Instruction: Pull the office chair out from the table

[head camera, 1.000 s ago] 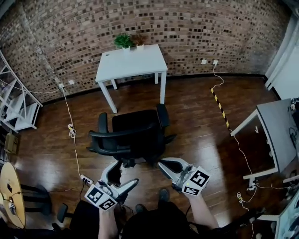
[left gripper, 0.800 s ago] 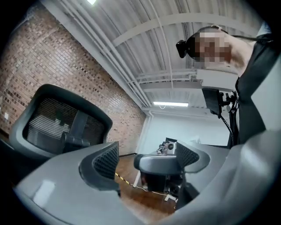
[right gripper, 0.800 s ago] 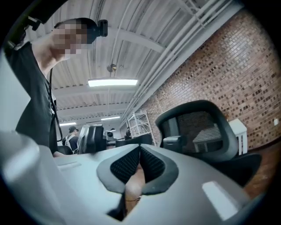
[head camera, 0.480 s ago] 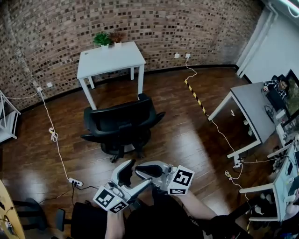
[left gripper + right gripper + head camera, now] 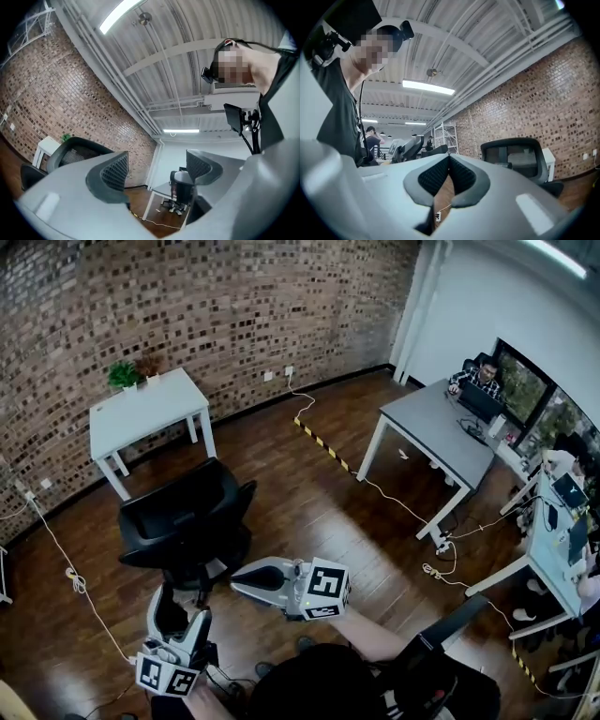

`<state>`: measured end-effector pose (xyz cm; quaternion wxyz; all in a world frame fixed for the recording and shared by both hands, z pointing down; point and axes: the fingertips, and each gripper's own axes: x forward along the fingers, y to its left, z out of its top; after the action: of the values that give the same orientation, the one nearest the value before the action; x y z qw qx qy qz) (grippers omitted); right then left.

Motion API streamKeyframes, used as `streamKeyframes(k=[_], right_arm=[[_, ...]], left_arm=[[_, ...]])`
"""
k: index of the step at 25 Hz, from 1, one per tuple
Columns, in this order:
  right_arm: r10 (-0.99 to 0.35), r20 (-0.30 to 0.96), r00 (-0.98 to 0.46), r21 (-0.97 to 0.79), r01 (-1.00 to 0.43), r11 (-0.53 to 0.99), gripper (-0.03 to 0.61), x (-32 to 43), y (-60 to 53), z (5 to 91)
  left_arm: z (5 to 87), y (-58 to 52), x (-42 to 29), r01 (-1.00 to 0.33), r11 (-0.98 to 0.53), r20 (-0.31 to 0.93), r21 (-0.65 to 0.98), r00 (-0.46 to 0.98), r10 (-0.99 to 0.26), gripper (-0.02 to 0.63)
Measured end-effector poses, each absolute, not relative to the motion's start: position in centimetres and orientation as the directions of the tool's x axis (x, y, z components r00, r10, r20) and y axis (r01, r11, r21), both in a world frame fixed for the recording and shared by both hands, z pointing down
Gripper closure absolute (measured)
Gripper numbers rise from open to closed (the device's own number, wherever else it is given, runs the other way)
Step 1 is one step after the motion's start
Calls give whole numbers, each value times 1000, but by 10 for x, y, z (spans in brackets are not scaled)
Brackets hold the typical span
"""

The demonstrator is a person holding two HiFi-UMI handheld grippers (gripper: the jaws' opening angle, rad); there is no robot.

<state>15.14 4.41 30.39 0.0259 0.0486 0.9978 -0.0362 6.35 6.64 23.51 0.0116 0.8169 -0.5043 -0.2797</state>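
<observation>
The black office chair [image 5: 186, 519] stands on the wood floor, apart from the white table [image 5: 145, 409] by the brick wall, with its back toward me. Neither gripper touches it. My left gripper [image 5: 176, 607] is at the lower left, short of the chair base; its jaws have just been closing a little but stand open with nothing between them [image 5: 157, 168]. My right gripper [image 5: 238, 576] points left beside the chair, shut and empty [image 5: 449, 176]. The chair's backrest shows in the left gripper view [image 5: 70, 150] and in the right gripper view [image 5: 518, 157].
Two potted plants [image 5: 125, 374] sit on the white table. A grey desk [image 5: 436, 432] with a seated person [image 5: 483, 381] is at the right. A striped cable cover [image 5: 319, 442] and loose cables [image 5: 66, 559] run across the floor. More desks [image 5: 553, 549] stand far right.
The head view has swung right, bringing the grey desk and white wall into sight. Both grippers have risen away from the chair; the right one now points left. The chair stands untouched.
</observation>
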Motion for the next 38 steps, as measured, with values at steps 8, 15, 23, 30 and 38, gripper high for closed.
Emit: streamKeyframes(k=[8, 15, 23, 30, 38], right_arm=[[163, -62, -985, 24, 162, 987, 575, 181, 81, 312], [119, -140, -983, -73, 130, 989, 575, 217, 100, 354], [128, -256, -958, 10, 130, 992, 575, 257, 101, 315], [106, -224, -969, -14, 112, 994, 575, 247, 111, 293], [80, -73, -994, 39, 78, 996, 575, 211, 216, 275]], left_arm=[[256, 91, 94, -844, -463, -422, 269, 329, -845, 137], [296, 135, 141, -850, -499, -332, 172, 427, -841, 137], [283, 137, 163, -901, -415, -257, 131, 373, -892, 152], [242, 155, 152, -902, -410, -258, 133, 368, -893, 152], [214, 251, 108, -888, -439, -345, 136, 372, -862, 178]])
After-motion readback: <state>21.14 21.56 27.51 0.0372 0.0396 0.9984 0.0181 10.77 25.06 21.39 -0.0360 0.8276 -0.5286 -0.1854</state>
